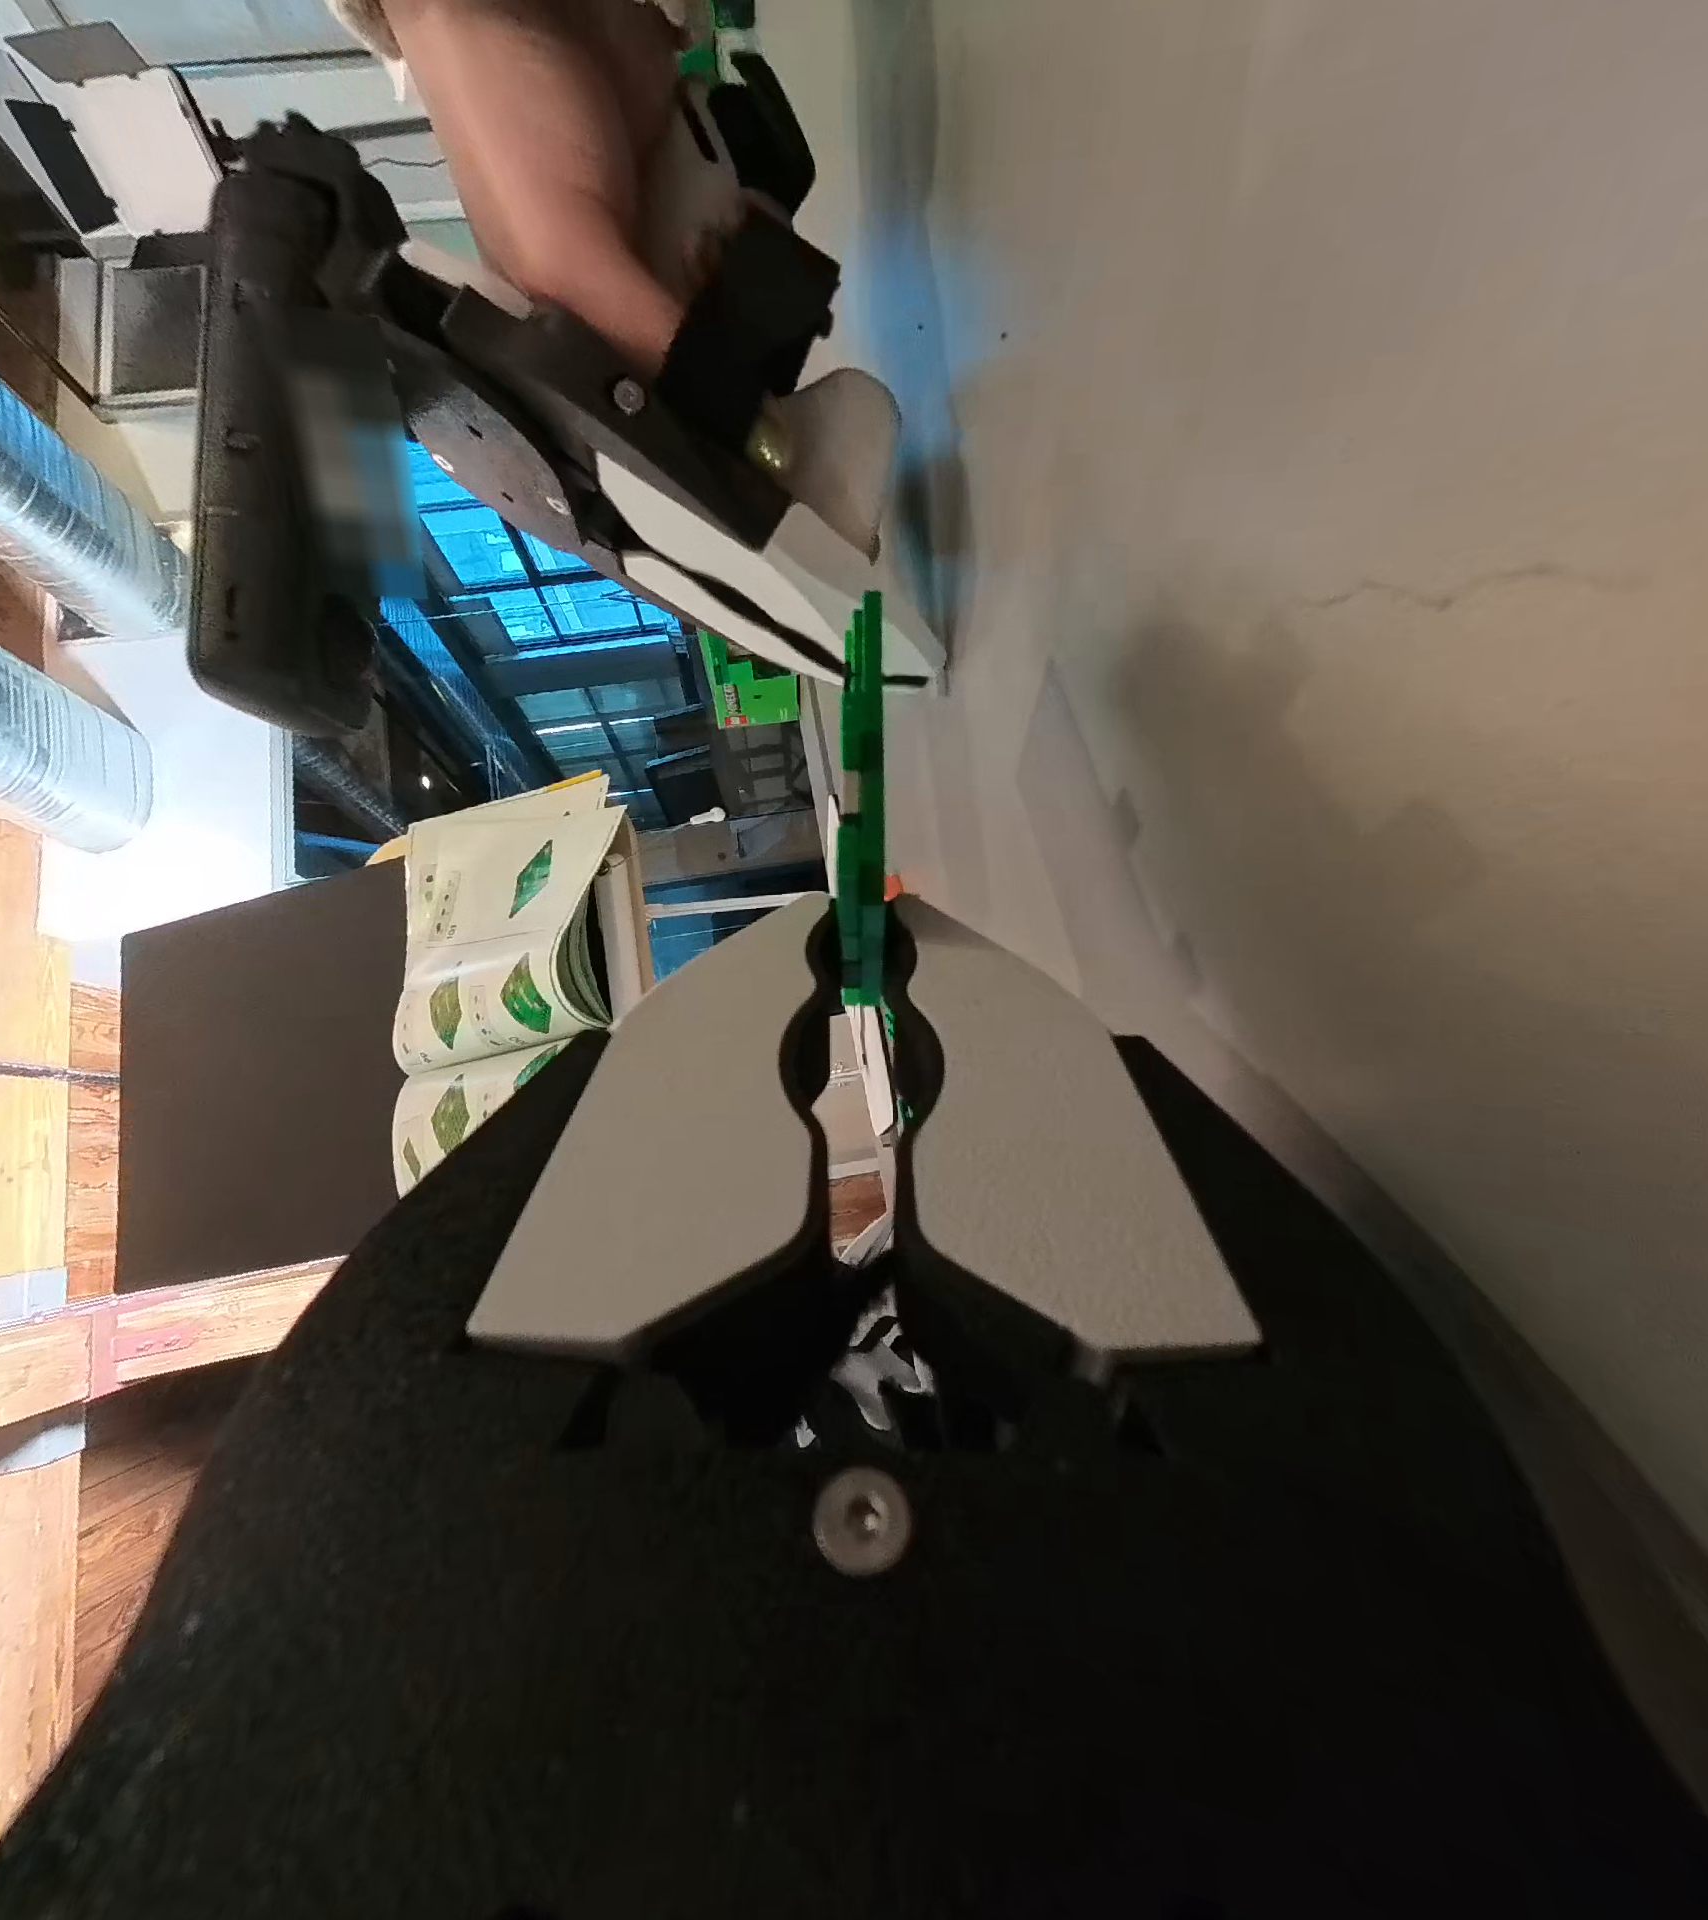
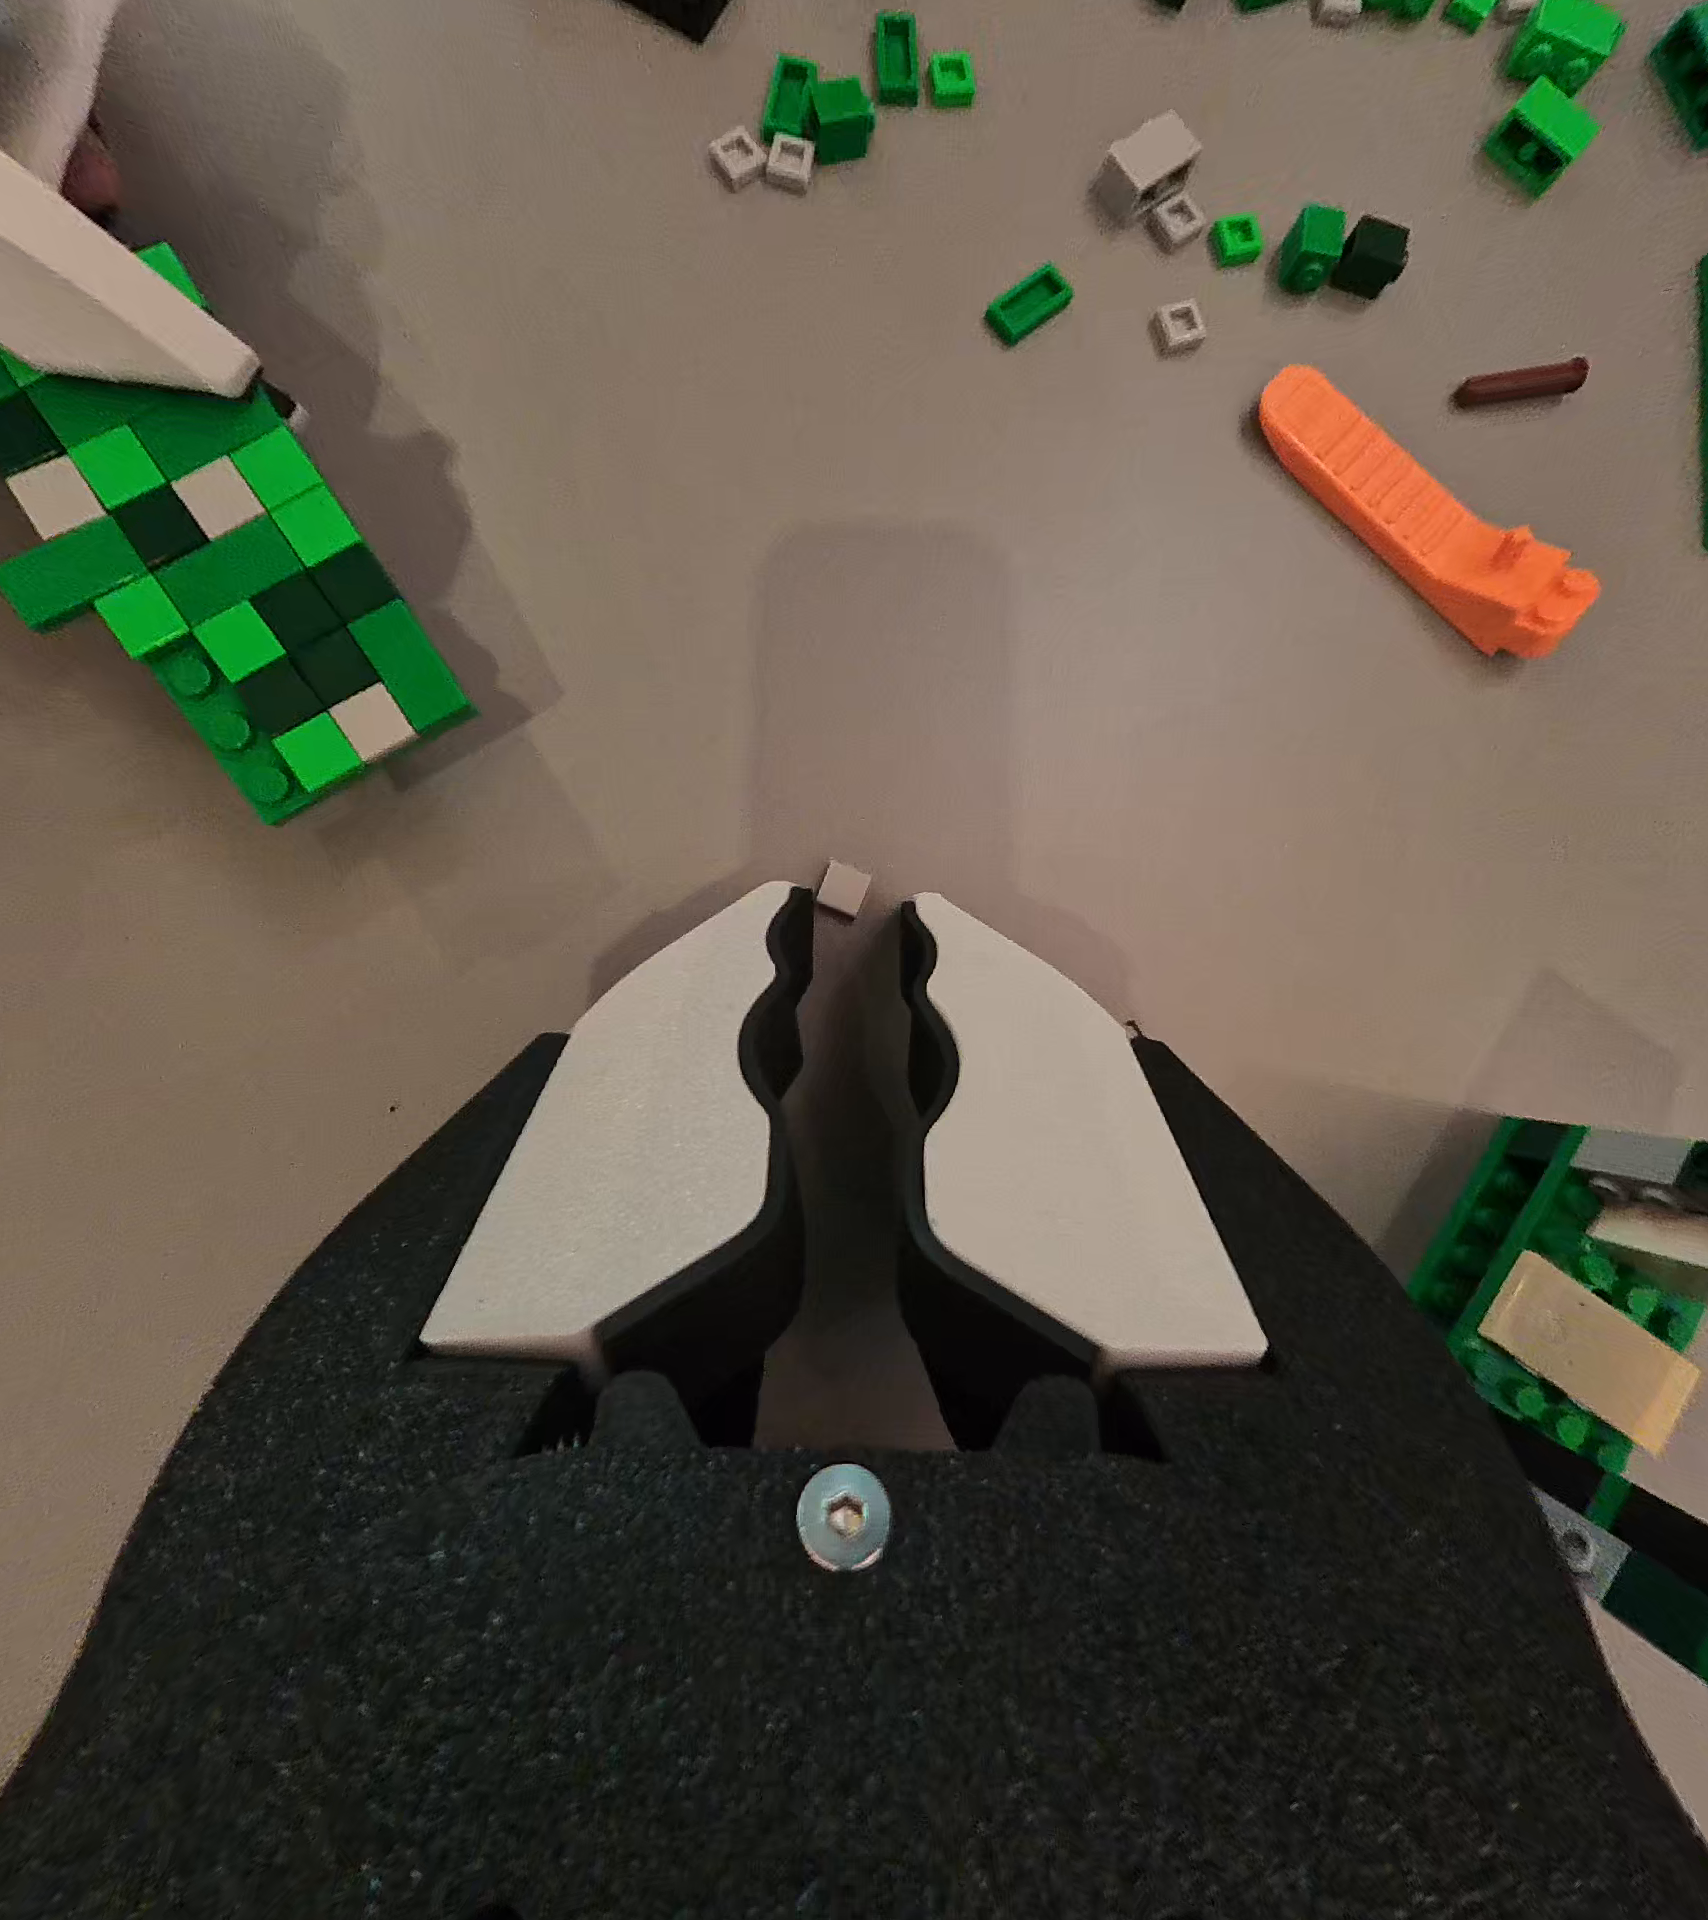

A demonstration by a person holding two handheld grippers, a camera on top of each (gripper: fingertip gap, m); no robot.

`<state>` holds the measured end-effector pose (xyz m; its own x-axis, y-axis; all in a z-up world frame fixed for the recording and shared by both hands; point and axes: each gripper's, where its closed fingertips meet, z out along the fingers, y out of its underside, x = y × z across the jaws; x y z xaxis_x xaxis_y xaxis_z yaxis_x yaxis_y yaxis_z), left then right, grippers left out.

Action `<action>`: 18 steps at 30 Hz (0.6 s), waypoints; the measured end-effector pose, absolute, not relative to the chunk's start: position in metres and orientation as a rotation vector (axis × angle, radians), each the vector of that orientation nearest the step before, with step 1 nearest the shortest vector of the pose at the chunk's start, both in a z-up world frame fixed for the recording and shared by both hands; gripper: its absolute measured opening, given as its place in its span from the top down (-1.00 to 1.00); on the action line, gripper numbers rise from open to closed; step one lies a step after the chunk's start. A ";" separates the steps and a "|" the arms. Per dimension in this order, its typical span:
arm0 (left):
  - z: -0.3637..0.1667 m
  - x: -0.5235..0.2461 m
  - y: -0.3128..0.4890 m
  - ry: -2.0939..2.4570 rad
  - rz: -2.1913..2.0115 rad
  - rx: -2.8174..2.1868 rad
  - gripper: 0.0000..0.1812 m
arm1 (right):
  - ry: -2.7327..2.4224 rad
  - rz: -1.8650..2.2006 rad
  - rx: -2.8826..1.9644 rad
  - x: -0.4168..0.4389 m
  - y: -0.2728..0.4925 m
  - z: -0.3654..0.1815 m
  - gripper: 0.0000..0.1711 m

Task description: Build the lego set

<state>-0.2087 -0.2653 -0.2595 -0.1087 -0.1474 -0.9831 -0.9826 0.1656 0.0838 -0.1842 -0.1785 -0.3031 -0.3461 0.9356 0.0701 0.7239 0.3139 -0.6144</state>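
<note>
A small tile (image 2: 844,890) lay between the right gripper's (image 2: 855,914) fingertips; the tiled plate (image 2: 206,582) sat far left; the separator tool (image 2: 1421,509) lay right.

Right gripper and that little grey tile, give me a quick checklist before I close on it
1. Right gripper open: ok, a gap shows between its fingers.
2. Small grey tile lined up in that gap: ok, at the fingertips, nearer one finger.
3. Tile low enough between the pads: cannot tell.
4. Table around the tile free of other pieces: ok.
5. Left gripper shut on the green tiled plate: ok.
6. Bare studs on the plate for the tile: ok, along one edge.
</note>
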 end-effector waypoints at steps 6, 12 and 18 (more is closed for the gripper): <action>-0.259 -0.209 -0.265 1.464 1.077 -1.154 0.94 | -2.190 0.664 -1.425 -0.186 -0.179 -0.303 0.91; -0.256 -0.207 -0.265 1.424 1.020 -1.167 0.94 | -2.274 0.889 -1.176 -0.181 -0.214 -0.269 0.92; -0.249 -0.199 -0.269 1.403 0.991 -1.117 0.94 | -2.396 1.069 -0.874 -0.165 -0.266 -0.233 0.92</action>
<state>-0.1991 -0.2695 -0.2487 -0.0260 -0.1155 -0.9930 -0.9744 0.2249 -0.0007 -0.1655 -0.2659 -0.2333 -0.7370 0.6708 0.0828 0.3865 0.5187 -0.7626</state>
